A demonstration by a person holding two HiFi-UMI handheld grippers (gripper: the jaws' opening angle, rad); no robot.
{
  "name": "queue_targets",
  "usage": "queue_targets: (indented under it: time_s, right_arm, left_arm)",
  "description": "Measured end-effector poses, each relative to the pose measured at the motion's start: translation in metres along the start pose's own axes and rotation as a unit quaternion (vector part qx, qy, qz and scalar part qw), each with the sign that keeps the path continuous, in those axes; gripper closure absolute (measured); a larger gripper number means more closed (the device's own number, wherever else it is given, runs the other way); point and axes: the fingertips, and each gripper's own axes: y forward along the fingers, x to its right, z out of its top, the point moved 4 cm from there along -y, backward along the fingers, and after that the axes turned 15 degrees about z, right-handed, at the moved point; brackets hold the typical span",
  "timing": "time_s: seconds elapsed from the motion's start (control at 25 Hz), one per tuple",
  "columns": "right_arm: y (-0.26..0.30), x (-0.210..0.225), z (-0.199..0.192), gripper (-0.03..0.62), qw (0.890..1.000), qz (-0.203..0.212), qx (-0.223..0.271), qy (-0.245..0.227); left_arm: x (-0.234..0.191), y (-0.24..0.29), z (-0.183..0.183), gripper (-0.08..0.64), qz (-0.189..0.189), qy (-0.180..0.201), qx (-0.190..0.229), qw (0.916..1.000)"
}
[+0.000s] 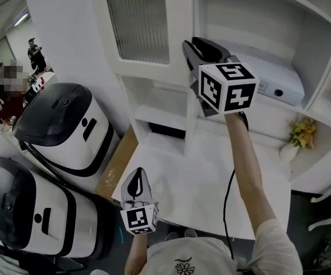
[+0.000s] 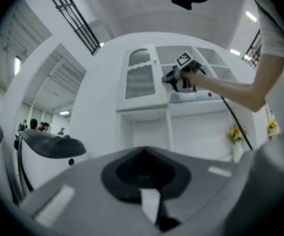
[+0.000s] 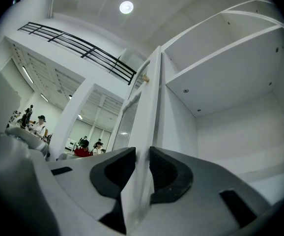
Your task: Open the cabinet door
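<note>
One white cabinet door (image 1: 178, 27) with a ribbed glass pane (image 1: 138, 19) stands edge-on between the jaws of your right hand-held gripper (image 3: 141, 168), which pinches its free edge. Your left hand-held gripper (image 1: 136, 179), pressed together and empty, hangs well below it.

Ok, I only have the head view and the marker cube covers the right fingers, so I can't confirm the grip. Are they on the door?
Observer: Yes. The right gripper view shows the right gripper with both fingers pressed on the free edge of the cabinet door.
Operator: Above or below the knob?
Observer: Below. The small knob sits higher up that same edge.
Operator: Is the left one holding anything?
Observer: No. The left gripper has its fingers together with nothing between them, and it faces the cabinet.
</note>
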Motion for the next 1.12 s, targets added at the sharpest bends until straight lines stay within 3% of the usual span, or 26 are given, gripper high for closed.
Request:
queue_targets:
  time_s: [0.28, 0.84, 1.12]
  right_arm:
    - [-0.009, -0.015, 0.007, 0.515, 0.999, 0.032, 0.007, 0.006]
    - [-0.021, -0.059, 0.02, 0.526, 0.994, 0.098, 0.043, 0.026]
    - [-0.024, -0.06, 0.022, 0.528, 0.991, 0.125, 0.025, 0.029]
  left_arm:
    - [-0.012, 0.025, 0.018, 0.552, 0.029, 0.014, 0.016, 0.9993]
    - [0.001, 0.032, 0.033, 0.552, 0.01, 0.027, 0.036, 0.9989]
    - [-0.001, 0.033, 0.032, 0.552, 0.017, 0.026, 0.032, 0.999]
